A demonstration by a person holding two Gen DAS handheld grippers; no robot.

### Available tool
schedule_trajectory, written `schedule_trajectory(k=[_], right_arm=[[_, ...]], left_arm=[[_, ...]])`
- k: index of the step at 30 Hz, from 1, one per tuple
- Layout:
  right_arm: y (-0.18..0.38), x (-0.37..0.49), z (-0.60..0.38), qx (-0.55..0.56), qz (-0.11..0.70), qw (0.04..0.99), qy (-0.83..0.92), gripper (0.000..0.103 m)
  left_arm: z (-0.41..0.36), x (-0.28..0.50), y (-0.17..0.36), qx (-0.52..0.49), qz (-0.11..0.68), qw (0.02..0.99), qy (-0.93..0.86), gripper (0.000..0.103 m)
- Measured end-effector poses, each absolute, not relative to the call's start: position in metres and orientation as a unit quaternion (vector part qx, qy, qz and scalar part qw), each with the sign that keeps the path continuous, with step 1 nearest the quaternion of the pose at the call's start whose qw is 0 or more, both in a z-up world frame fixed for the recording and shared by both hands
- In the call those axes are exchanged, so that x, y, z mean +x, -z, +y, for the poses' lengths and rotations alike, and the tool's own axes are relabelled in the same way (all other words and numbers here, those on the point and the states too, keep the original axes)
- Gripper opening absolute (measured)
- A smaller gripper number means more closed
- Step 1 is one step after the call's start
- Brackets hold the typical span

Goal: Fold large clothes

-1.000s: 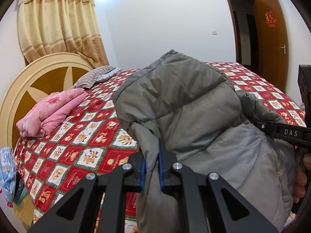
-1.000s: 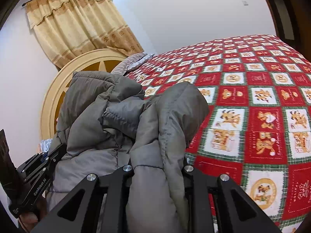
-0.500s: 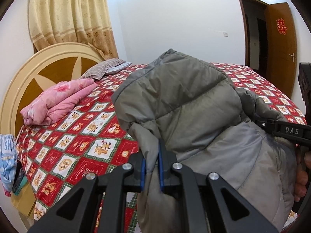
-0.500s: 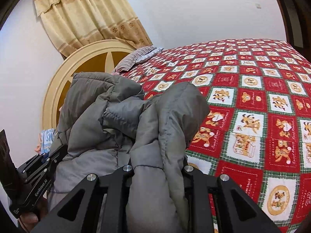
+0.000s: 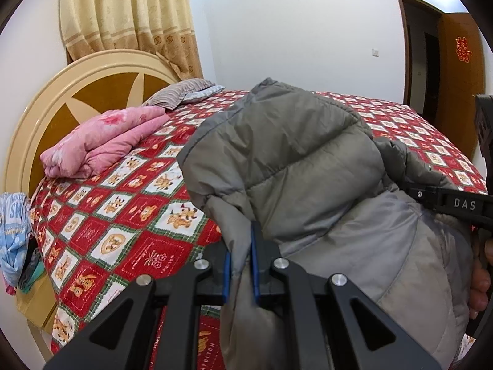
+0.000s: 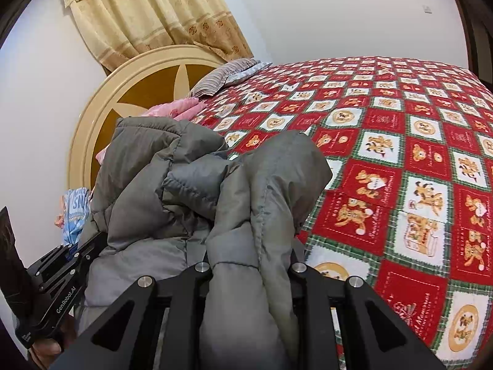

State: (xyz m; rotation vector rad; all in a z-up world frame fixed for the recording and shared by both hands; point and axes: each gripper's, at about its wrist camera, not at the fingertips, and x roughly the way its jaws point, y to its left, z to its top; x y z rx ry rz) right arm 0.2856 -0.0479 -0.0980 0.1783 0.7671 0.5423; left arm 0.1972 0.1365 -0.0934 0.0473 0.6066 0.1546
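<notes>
Hanging bunched above the near edge of the bed (image 5: pixel 129 222), the grey padded jacket (image 5: pixel 295 166) is gripped by both tools. The left tool (image 5: pixel 239 265) is clenched on a thin fold of its fabric; the right tool (image 6: pixel 251 265) is clamped around a thick padded fold. On the far left of the bed lie a folded pink quilt (image 5: pixel 101 141) and a striped pillow (image 5: pixel 181 94) by the headboard (image 5: pixel 61 92).
</notes>
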Motion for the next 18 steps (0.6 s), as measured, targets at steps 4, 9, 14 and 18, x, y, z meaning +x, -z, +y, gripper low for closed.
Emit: schedule_trajectory(k=[4, 9, 14, 18], right_arm=[[0.101, 0.287, -0.038, 0.08, 0.374, 0.885, -0.265, 0.018], [0.107, 0.293, -0.027, 0.075, 0.383, 0.88, -0.269, 0.018], [0.112, 0.295, -0.021, 0.069, 0.388, 0.879, -0.269, 0.018], [0.116, 0.297, -0.019, 0.069, 0.393, 0.877, -0.267, 0.018]], left_arm=[[0.145, 0.197, 0.099, 0.019, 0.305, 0.949, -0.082, 0.011], [0.153, 0.197, 0.104, 0.012, 0.311, 0.946, -0.088, 0.011], [0.16, 0.199, 0.111, 0.009, 0.317, 0.944, -0.09, 0.011], [0.161, 0.201, 0.115, 0.012, 0.32, 0.943, -0.089, 0.011]])
